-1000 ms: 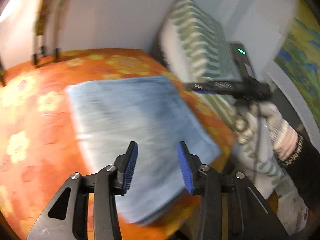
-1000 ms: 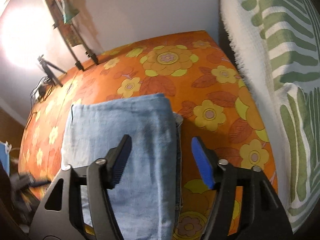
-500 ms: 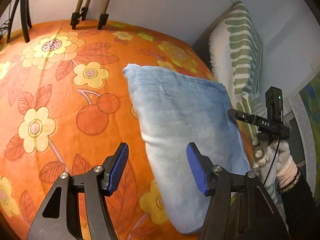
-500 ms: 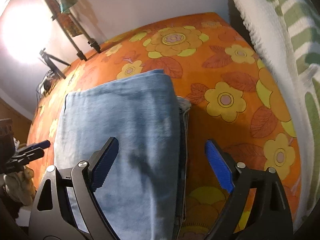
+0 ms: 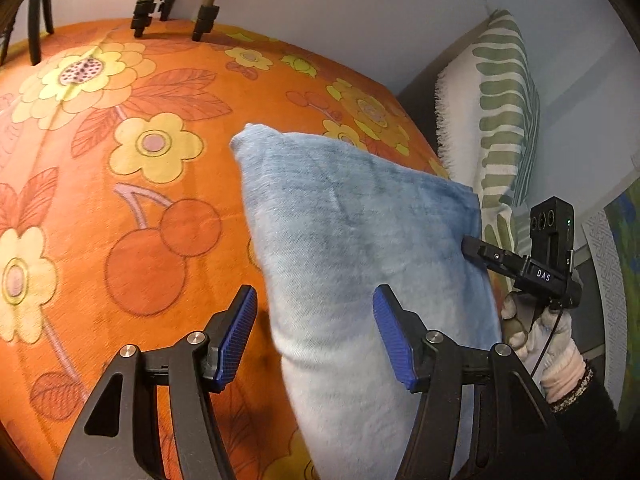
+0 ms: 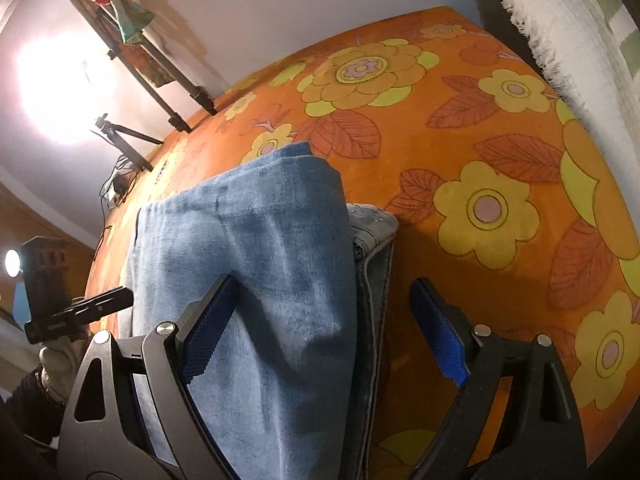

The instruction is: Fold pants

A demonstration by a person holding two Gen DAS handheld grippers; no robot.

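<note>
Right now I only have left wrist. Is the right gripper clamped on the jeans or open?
Observer: Open. The right gripper straddles the right edge of the folded jeans; its pads aren't pressing.
Operator: Layers flush on that side?
Observer: No. A lower denim layer sticks out from under the top one.
Operator: Anything crowding that edge?
Observer: No. Beside it is only the orange floral cloth. The fringed throw sits well apart.
</note>
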